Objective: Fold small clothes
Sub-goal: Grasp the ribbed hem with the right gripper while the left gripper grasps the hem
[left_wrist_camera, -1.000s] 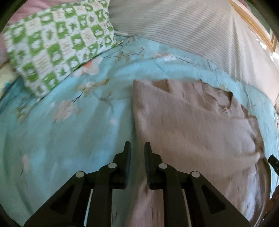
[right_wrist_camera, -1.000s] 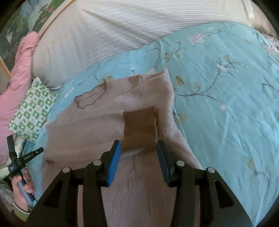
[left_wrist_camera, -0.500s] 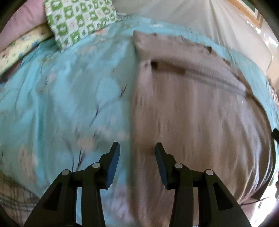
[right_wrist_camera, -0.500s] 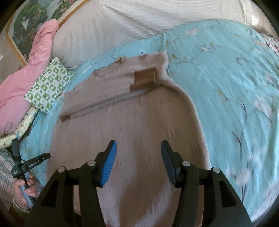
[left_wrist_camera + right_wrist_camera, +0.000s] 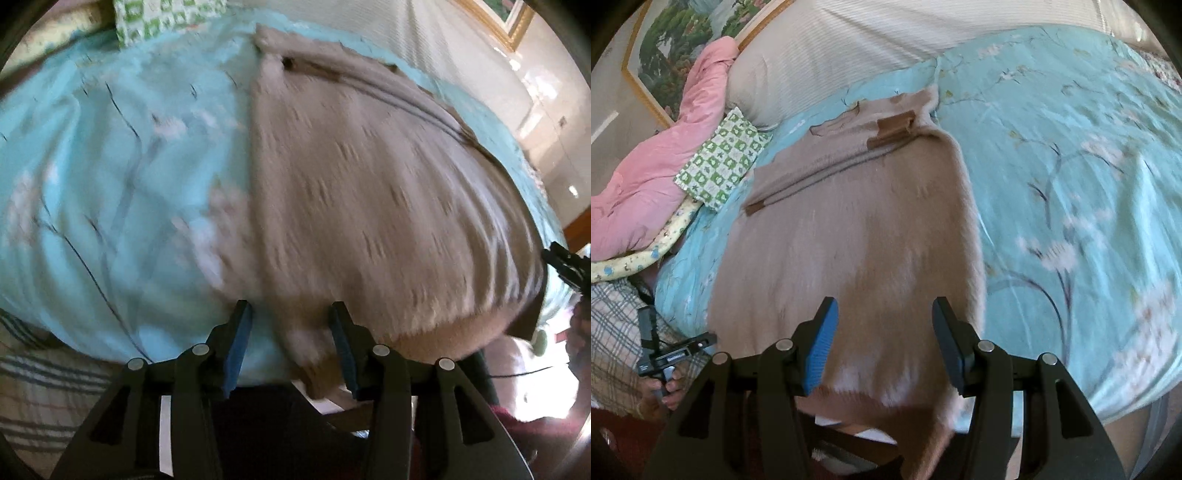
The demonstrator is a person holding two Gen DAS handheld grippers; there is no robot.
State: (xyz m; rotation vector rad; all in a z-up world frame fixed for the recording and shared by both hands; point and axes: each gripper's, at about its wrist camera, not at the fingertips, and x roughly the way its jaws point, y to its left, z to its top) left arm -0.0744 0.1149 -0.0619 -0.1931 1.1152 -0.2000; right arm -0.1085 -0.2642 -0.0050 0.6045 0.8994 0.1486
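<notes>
So far the folding looks about half done, judging from how the garment lies. A beige, fuzzy knit sweater (image 5: 849, 236) with darker brown cuffs is spread on a turquoise bedspread printed with pale blossoms and thin branches (image 5: 1071, 155). Both sleeves already lie crossed over the chest, in the upper middle of the right wrist frame, one brown cuff (image 5: 895, 124) near the neckline and the other at the sweater's left edge. What appears to be left is bringing the hem up toward the collar, and perhaps one more fold to make the bundle compact.

The sweater fills the centre of both frames, its collar toward the top and its hem spilling over the near edge of the bed at the bottom. The knit looks thick and soft, lying mostly flat with few wrinkles; motion blur smears its surface.

Both tools sit at the hem end. The left gripper (image 5: 290, 343) has its blue-padded jaws spread, straddling the sweater's left hem corner without pinching it. The right gripper (image 5: 884, 343) is likewise spread wide over the hem near the right side, holding nothing. A green-and-white checked pillow (image 5: 720, 158) rests at the middle left.
</notes>
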